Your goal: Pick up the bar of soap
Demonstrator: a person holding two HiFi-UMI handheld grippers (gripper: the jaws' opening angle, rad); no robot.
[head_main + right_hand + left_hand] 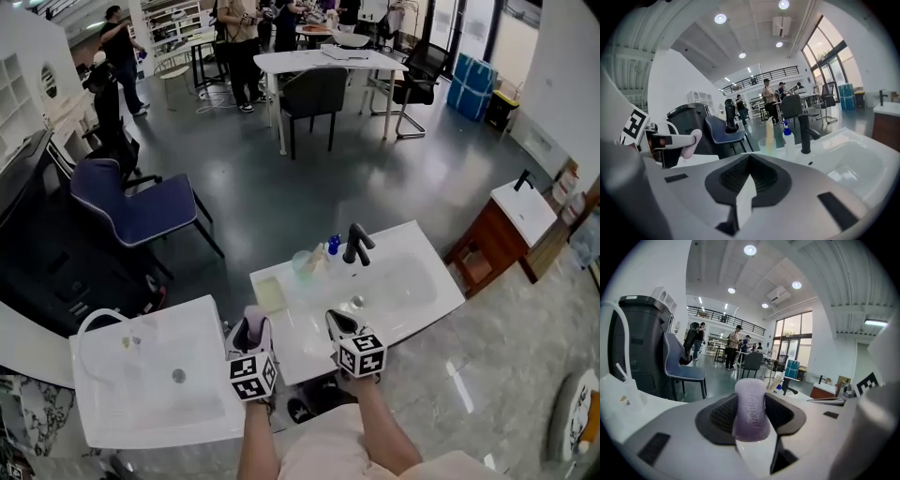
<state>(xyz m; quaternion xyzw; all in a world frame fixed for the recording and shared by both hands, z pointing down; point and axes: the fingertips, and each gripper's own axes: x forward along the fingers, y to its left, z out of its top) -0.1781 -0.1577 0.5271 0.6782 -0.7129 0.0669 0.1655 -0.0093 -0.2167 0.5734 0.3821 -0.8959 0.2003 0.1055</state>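
Two grippers are seen low in the head view, side by side over the near edge of a white washbasin counter (448, 298). The left gripper (251, 330) is clamped on the bar of soap (751, 411): in its own view the pale purple bar is held upright between the dark pads, so the jaws are kept apart only by the bar's thickness. The soap is thus lifted clear of the counter, within the left gripper, and its rounded end is also seen at 9 o'clock in the right gripper view. The right gripper (343, 326) is seen with its jaws brought together, nothing being held between the pads.

At 12 o'clock from the left gripper a pale yellow tray (270, 294) is laid on the counter. Further on, toward 1 o'clock, a clear cup (304, 263), a small blue bottle (334, 245) and a black tap (356, 244) are stood close together behind the basin. A second white basin (131, 394) is placed at 9 o'clock, and a blue chair (141, 206) at 11 o'clock, well apart.
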